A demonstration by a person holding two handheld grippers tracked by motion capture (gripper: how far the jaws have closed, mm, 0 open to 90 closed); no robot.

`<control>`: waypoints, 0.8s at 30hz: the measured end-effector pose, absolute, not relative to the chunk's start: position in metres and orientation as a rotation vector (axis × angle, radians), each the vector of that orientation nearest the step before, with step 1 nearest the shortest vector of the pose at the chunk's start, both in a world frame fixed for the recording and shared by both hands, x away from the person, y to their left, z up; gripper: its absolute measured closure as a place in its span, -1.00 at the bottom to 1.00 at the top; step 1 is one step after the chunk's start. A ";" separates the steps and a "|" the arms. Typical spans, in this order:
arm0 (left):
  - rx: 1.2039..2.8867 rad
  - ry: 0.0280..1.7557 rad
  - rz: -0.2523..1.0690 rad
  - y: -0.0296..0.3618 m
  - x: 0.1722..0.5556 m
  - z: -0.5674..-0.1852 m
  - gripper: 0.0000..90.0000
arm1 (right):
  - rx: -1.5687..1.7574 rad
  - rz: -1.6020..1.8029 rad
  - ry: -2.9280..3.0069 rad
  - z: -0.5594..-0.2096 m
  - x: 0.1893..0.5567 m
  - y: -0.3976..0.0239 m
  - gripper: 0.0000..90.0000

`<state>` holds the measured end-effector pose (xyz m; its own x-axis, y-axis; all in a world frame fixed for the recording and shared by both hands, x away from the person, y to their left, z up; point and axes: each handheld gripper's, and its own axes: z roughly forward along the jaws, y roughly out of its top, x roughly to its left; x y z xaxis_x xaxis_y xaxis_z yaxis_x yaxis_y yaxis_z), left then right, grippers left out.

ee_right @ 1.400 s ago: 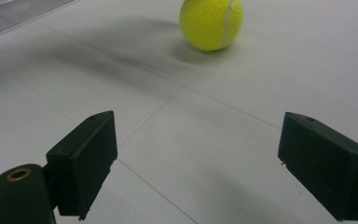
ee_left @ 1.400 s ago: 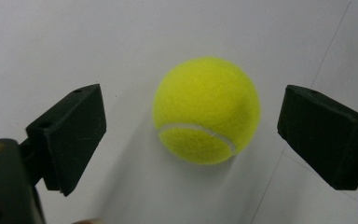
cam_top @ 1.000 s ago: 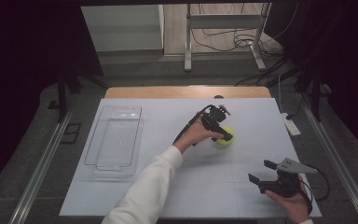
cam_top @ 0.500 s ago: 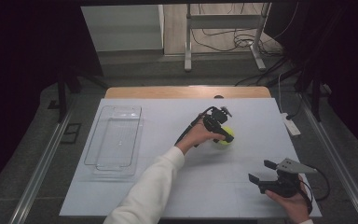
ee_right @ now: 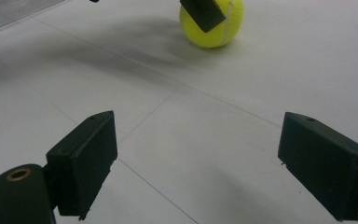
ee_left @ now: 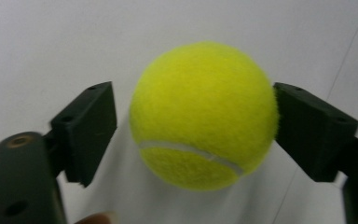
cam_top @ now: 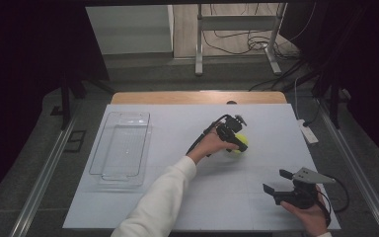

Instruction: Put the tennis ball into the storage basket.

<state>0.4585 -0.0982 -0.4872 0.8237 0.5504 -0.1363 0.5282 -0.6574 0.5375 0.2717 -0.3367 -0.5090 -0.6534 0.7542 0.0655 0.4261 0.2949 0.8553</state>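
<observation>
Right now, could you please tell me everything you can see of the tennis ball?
The tennis ball is bright yellow-green and fuzzy, felt by the look of it, with a curved white seam across its lower half. It rests on the white table, right of the middle and well apart from the clear tray. The left tool straddles it, its jaws having just been closing: one pad meets the ball's side, the other shows a thin gap.
</observation>
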 end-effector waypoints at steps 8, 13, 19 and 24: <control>2.433 0.800 0.058 -0.099 0.458 -0.485 -0.40 | 1.063 1.300 2.217 -0.509 0.271 -0.337 -0.74; 2.435 0.802 0.075 -0.098 0.457 -0.484 -0.40 | 1.065 1.300 2.216 -0.509 0.272 -0.337 -0.74; 2.426 0.795 0.079 -0.096 0.457 -0.481 -0.40 | 1.065 1.300 2.216 -0.509 0.272 -0.337 -0.74; 2.419 0.783 0.078 -0.095 0.456 -0.477 -0.39 | 1.065 1.300 2.216 -0.509 0.272 -0.337 -0.74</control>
